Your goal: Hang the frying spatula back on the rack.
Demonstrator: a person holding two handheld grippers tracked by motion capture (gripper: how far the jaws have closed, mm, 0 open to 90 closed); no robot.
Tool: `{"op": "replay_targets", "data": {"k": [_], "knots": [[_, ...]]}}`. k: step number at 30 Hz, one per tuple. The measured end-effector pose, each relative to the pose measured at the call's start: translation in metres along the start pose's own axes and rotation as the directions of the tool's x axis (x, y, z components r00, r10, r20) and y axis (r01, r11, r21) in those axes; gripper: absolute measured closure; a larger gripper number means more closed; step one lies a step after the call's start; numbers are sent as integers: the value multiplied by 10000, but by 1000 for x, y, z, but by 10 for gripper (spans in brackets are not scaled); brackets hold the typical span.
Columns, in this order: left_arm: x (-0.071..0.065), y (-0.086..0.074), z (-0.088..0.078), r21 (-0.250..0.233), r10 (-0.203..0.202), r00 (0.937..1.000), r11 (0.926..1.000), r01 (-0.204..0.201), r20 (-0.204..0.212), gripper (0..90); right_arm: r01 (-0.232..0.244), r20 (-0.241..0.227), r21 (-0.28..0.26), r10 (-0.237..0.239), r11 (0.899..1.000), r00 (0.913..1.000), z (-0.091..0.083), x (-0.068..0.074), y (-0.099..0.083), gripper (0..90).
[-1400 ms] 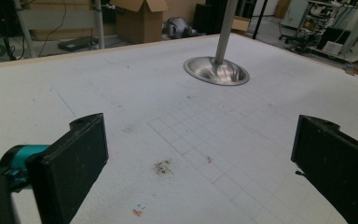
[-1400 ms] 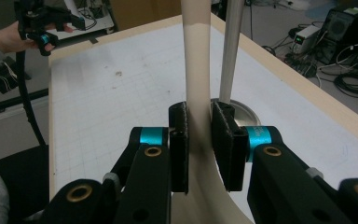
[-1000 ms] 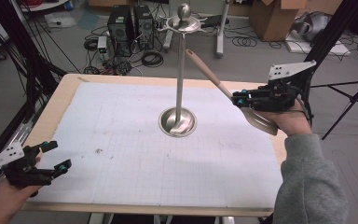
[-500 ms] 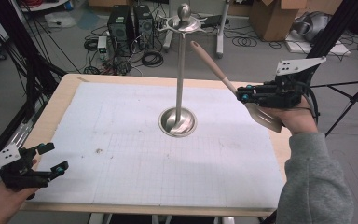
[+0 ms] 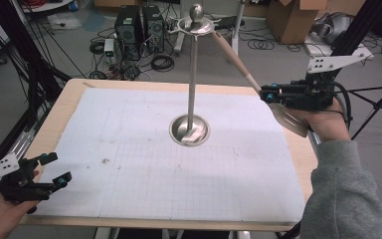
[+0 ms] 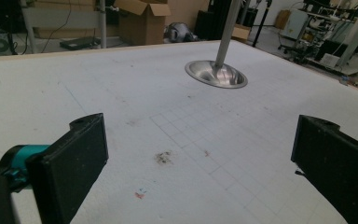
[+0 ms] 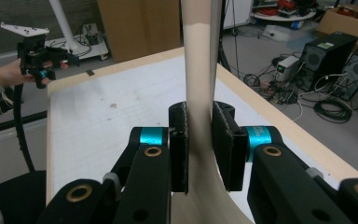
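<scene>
Clamping the neck of a pale beige wooden spoon (image 5: pixel 238 59), the right tool (image 5: pixel 264 93) has its jaws closed onto the handle just above the bowl. In the right gripper view both black pads press flat against the spoon, whose handle rises up out of the top of the picture. In the high view the spoon's bowl lies under the right hand (image 5: pixel 328 122), beyond the desk's right edge, and the handle slants up and left, its far end reaching the small dish at the top of a tall polished steel stand (image 5: pixel 193 79); whether it touches the dish cannot be told.

The stand is a thin upright rod on a round dished base, topped by a small dish and a ball. It stands near the middle of the desk (image 5: pixel 69 102), well apart from every edge.

The left tool (image 5: pixel 54 169) hangs at the near left corner of the desk, jaws wide apart and holding nothing. In the left gripper view its two black pads frame a broad stretch of bare sheet, with the stand's base far ahead.

A white gridded paper sheet (image 5: pixel 144 174) covers most of the light wooden desk, leaving a narrow wooden margin along the edges. A few small dark smudges mark the sheet near the left tool. Open sheet surrounds the stand on all sides.

No legible writing appears on the tools, spoon or stand.

Beyond the far edge, black computer towers (image 5: pixel 139 22), coiled cables and cardboard boxes (image 5: pixel 293 17) sit on the floor.
</scene>
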State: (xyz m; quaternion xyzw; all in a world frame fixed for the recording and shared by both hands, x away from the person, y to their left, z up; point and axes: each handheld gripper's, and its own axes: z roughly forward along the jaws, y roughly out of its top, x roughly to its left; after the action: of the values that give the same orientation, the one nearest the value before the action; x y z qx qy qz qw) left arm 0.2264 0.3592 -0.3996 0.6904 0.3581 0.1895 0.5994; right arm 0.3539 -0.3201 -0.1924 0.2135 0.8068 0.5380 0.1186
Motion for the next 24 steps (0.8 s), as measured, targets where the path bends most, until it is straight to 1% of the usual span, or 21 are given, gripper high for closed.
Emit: {"op": "replay_targets", "data": {"k": [6, 11, 12, 14, 15, 16, 20, 22, 24], "knots": [[0, 0, -1, -9, 6, 10000, 10000, -6, 3, 41, 24, 72, 42, -24, 10000, 10000, -5, -1, 4, 773], [-1, 0, -2, -36, 27, 10000, 10000, -27, -8, 41, -180, 186, -77, 181, 9998, 9997, -12, -4, 3, 773], [-1, 0, -2, -37, 18, 10000, 10000, -18, -20, 41, -256, 217, -33, 257, 9997, 9994, -13, -5, 3, 774], [-1, 0, -2, -36, 14, 10000, 10000, -14, -24, 41, -306, 254, 34, 305, 9995, 9992, -14, -6, 2, 773], [-1, 0, -2, -16, 31, 10000, 10000, -31, -23, 41, -222, 343, 3, 222, 9998, 9992, -13, -7, 2, 773], [-1, 0, -2, -14, 26, 10000, 10000, -26, -17, 41, -333, 333, 42, 332, 9994, 9989, -14, -7, 1, 773], [-1, 0, -2, -37, 20, 10000, 10000, -20, -44, 41, -287, 283, -2, 287, 9996, 9992, -14, -8, 1, 773], [-1, 0, -3, -36, 7, 10000, 10000, -7, -55, 41, -276, 298, 40, 274, 9996, 9992, -12, -8, 2, 773], [-1, 0, -3, -30, 18, 10000, 10000, -18, -54, 41, -378, 265, 159, 374, 9992, 9989, -11, -8, 1, 773]]}}
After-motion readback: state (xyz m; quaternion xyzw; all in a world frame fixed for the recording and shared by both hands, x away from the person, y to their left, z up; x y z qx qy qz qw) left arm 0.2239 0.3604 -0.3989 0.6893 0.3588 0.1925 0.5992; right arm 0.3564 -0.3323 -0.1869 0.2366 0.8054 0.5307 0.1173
